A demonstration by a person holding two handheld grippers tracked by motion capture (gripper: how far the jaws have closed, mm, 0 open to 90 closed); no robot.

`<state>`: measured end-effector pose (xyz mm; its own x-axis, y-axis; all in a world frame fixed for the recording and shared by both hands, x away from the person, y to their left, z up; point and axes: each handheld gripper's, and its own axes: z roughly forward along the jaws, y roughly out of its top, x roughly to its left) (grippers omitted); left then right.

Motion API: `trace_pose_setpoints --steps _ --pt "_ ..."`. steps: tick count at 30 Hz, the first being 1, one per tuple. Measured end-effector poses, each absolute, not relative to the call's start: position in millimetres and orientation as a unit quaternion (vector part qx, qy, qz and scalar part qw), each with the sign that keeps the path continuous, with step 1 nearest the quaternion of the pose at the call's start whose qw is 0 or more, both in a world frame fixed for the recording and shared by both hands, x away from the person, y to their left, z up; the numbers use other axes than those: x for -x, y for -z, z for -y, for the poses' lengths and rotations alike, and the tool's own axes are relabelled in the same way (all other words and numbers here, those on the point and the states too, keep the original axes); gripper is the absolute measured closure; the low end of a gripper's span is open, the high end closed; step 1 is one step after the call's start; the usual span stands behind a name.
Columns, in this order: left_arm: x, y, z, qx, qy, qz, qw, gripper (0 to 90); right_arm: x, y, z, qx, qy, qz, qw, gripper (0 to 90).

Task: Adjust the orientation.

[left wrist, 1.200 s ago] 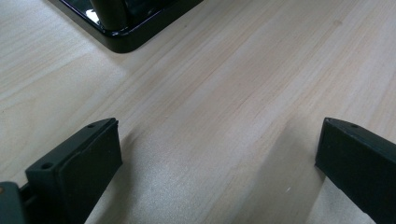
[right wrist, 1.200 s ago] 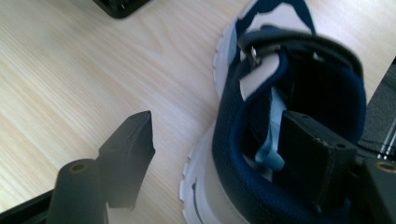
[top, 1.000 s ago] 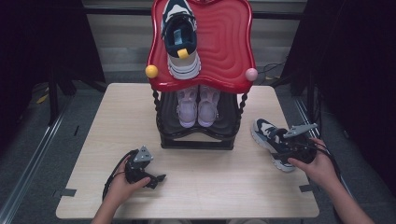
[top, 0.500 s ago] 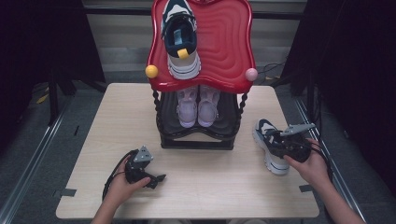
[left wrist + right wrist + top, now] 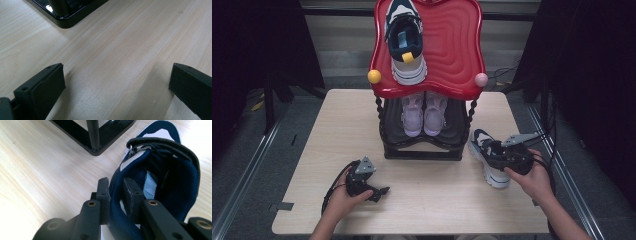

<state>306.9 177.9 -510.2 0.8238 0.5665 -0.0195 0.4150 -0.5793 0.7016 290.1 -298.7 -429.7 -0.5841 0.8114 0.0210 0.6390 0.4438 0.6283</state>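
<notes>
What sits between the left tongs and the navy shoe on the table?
Bare tabletop, seen in the high view, between the left tongs and the navy shoe; the rack stands farther back.

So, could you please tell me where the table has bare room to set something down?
The wooden table is bare left of the black rack base, and between both hands in front. It is crowded right, around the navy-and-white sneaker.

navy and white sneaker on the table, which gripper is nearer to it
Right. The right gripper has its jaws clamped on the navy and white sneaker's collar; the left gripper rests apart on the wooden table.
</notes>
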Motion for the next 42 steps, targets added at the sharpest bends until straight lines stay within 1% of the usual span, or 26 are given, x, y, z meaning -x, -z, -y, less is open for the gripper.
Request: trace_pose_setpoints --steps 2,4,8,12,15,16,18,21,22,23,30,33,36,40,42 --pt "-306.8 510.2 -177.9 -0.882 -0.104 -0.278 0.365 0.0 -289.1 428.9 298.5 -0.43 -0.304 -0.838 0.142 70.8" --pt "-306.8 510.2 -177.9 -0.882 -0.104 -0.278 0.365 0.0 -288.1 426.4 300.2 -0.426 -0.305 -0.839 0.144 60.1" --pt "-306.8 510.3 -177.9 -0.882 -0.104 -0.278 0.365 0.0 -285.6 418.1 305.8 -0.417 -0.295 -0.846 0.155 48.1" --pt "-306.6 510.4 -177.6 -0.881 -0.104 -0.28 0.367 0.0 -280.7 413.5 307.8 -0.412 -0.284 -0.851 0.16 45.4" --pt "-306.8 510.2 -177.9 -0.883 -0.104 -0.278 0.365 0.0 -277.4 413.5 307.3 -0.407 -0.277 -0.858 0.148 48.1" --pt "-306.8 510.2 -177.9 -0.883 -0.104 -0.278 0.365 0.0 -276.5 413.7 306.7 -0.406 -0.279 -0.858 0.147 51.6" --pt "-306.8 510.2 -177.8 -0.882 -0.105 -0.279 0.364 0.0 -274.0 413.0 304.2 -0.403 -0.282 -0.859 0.143 53.9" --pt "-306.6 510.2 -177.7 -0.882 -0.105 -0.279 0.365 0.0 -272.0 412.1 300.4 -0.399 -0.281 -0.861 0.143 64.6" --pt "-306.5 510.0 -177.7 -0.882 -0.105 -0.28 0.363 0.0 -271.7 411.8 299.8 -0.396 -0.286 -0.862 0.138 68.4" --pt "-306.5 510.0 -177.7 -0.882 -0.105 -0.28 0.363 0.0 -271.6 411.8 298.8 -0.397 -0.293 -0.86 0.131 70.4" --pt "-306.5 510.0 -177.7 -0.883 -0.106 -0.28 0.363 0.0 -272.5 414.3 284.7 -0.388 -0.304 -0.862 0.118 71.8" --pt "-306.5 510.0 -177.7 -0.883 -0.105 -0.28 0.363 0.0 -274.2 416.1 278.7 -0.391 -0.311 -0.859 0.116 69.1" --pt "-306.5 510.0 -177.7 -0.882 -0.105 -0.28 0.363 0.0 -276.1 419.5 272.8 -0.391 -0.308 -0.859 0.122 69.5" --pt "-306.6 510.0 -177.7 -0.882 -0.105 -0.28 0.363 0.0 -279.3 419.9 271.0 -0.395 -0.315 -0.856 0.112 68.5" --pt "-306.6 510.0 -177.7 -0.883 -0.105 -0.28 0.363 0.0 -280.1 419.0 270.7 -0.393 -0.314 -0.857 0.109 65.2"
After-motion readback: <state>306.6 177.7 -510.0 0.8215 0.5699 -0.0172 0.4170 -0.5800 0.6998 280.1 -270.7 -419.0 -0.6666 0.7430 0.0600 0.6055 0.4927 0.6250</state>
